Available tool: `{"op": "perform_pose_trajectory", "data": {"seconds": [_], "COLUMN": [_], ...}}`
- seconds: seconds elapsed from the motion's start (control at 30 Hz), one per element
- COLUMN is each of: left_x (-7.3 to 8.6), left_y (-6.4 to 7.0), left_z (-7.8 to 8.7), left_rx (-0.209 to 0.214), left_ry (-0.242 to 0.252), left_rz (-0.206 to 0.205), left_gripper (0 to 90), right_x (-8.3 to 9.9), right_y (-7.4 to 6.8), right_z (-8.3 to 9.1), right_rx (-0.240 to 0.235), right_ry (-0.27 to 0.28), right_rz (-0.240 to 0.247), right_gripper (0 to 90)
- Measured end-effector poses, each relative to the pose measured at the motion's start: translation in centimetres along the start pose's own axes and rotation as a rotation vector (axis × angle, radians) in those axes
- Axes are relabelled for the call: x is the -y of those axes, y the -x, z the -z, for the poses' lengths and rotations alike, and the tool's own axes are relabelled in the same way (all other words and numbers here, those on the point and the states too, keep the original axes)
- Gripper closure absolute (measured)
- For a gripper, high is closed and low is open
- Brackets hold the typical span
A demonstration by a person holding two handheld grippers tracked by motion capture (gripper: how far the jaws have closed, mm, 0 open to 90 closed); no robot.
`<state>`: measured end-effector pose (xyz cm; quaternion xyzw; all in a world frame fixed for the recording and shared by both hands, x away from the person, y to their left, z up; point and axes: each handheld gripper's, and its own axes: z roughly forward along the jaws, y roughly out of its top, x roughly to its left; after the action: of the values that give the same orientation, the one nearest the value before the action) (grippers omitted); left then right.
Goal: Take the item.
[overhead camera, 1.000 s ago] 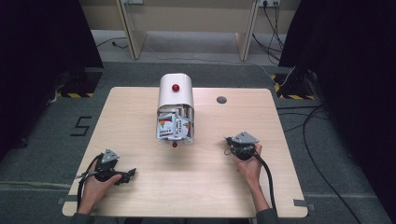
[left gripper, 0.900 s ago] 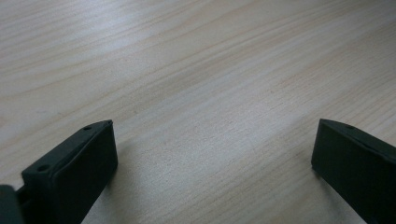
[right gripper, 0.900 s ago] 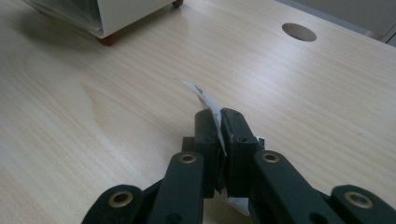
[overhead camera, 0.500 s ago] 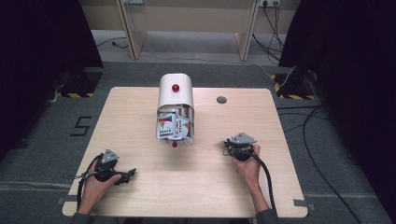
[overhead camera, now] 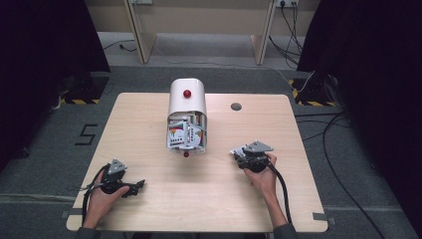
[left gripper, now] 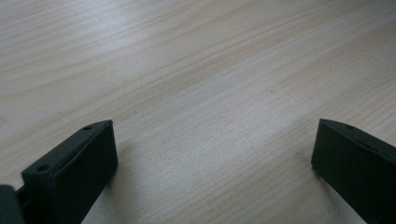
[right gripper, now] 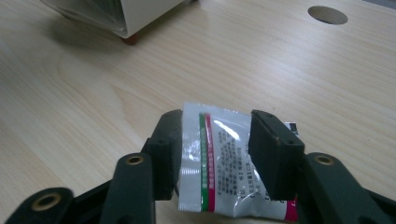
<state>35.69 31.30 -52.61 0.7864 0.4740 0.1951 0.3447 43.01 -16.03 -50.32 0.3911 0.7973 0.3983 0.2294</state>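
High view, left edge: left gripper (overhead camera: 141, 184) low on the table (overhead camera: 149, 119), near the front-left corner, held in the left hand (overhead camera: 102, 196), cable looping back toward the person.
Left gripper view: jaws spread wide, released, bare wood grain between them, nothing gripped.
High view, centre: white dispenser box (overhead camera: 187, 104) lying lengthwise on the table, red knob (overhead camera: 187, 93) on top, open end facing the person, stuffed with printed packets (overhead camera: 185, 134); small red foot (overhead camera: 186, 154) at its near edge.
High view, back of table: round cable hole (overhead camera: 236, 106), right of the box.
High view, right: right gripper (overhead camera: 236, 153) held by the right hand (overhead camera: 262, 174), jaws pointing left toward the box mouth, well apart from the left gripper.
Right gripper view: clenched on a sachet (right gripper: 219, 158), white with green and red stripes and fine print, pinched flat between both jaws, crinkled lower edge showing.
Sachet position: clear of the box, just above the tabletop, front-right of the open end.
Right gripper view, top: box corner (right gripper: 135, 14) at upper left, cable hole (right gripper: 328, 15) at upper right.
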Motion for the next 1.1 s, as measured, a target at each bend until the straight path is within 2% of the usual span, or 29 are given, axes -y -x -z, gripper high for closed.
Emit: {"op": "perform_pose_trajectory", "data": {"seconds": [0.23,0.57,0.73,0.9,1.1], "left_x": [0.0,0.0,0.0,0.0,0.0], "left_y": [0.0,0.0,0.0,0.0,0.0], "left_z": [0.0,0.0,0.0,0.0,0.0], "left_rx": [0.0,0.0,0.0,0.0,0.0], "left_ry": [0.0,0.0,0.0,0.0,0.0], "left_rz": [0.0,0.0,0.0,0.0,0.0], "left_gripper": [0.0,0.0,0.0,0.0,0.0], "right_x": [-0.3,-0.5,-0.5,-0.2,0.3], "right_y": [-0.4,-0.4,-0.5,-0.7,-0.9], "right_z": [0.3,1.2,1.7,2.5,3.0], "right_rx": [-0.022,-0.027,-0.023,-0.006,-0.008], "right_ry": [0.009,0.023,0.023,0.021,0.007], "right_rz": [-0.007,-0.024,-0.03,-0.021,-0.014], "right_gripper": [48.7,43.8,40.4,32.9,31.7]}}
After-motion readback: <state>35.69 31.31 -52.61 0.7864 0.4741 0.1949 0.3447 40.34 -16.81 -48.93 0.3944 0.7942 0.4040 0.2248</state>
